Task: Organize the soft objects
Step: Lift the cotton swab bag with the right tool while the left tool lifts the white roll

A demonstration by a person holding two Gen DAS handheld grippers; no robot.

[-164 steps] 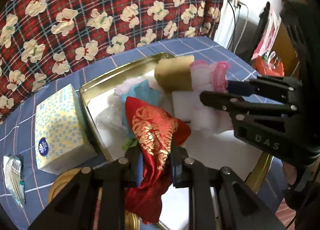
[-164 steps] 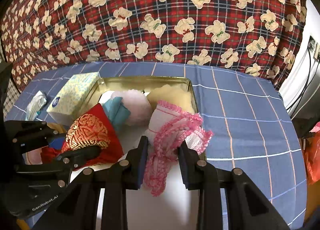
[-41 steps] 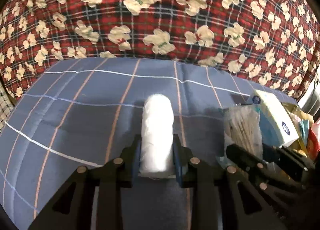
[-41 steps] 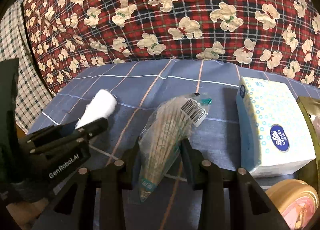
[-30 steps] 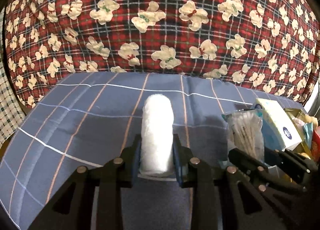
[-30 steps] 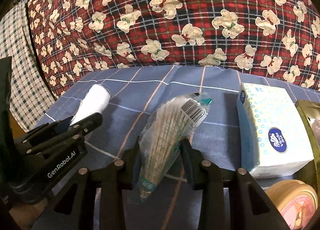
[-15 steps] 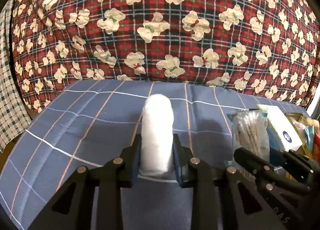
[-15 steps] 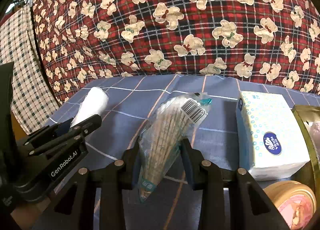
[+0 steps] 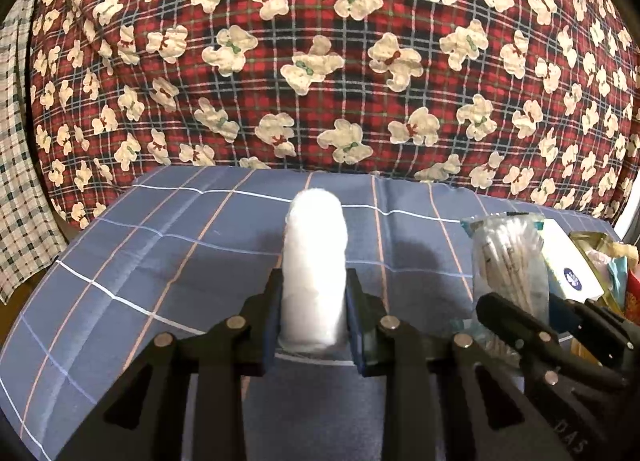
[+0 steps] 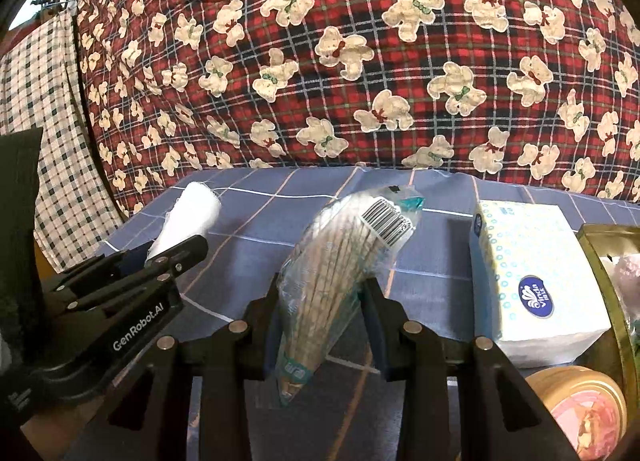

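In the left wrist view the left gripper [image 9: 314, 325] clamps a white gauze roll [image 9: 314, 265] above the blue cloth [image 9: 168, 261], not yet placed; in the right wrist view the right gripper [image 10: 320, 325] clamps a bag of cotton swabs [image 10: 344, 273] beside the tissue box [image 10: 532, 281], the gold tray [image 10: 600, 261] apparently awaiting both

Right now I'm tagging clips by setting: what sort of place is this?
Probably a home: a table under a blue checked cloth, a teddy-bear plaid blanket draped behind, and a tissue box.
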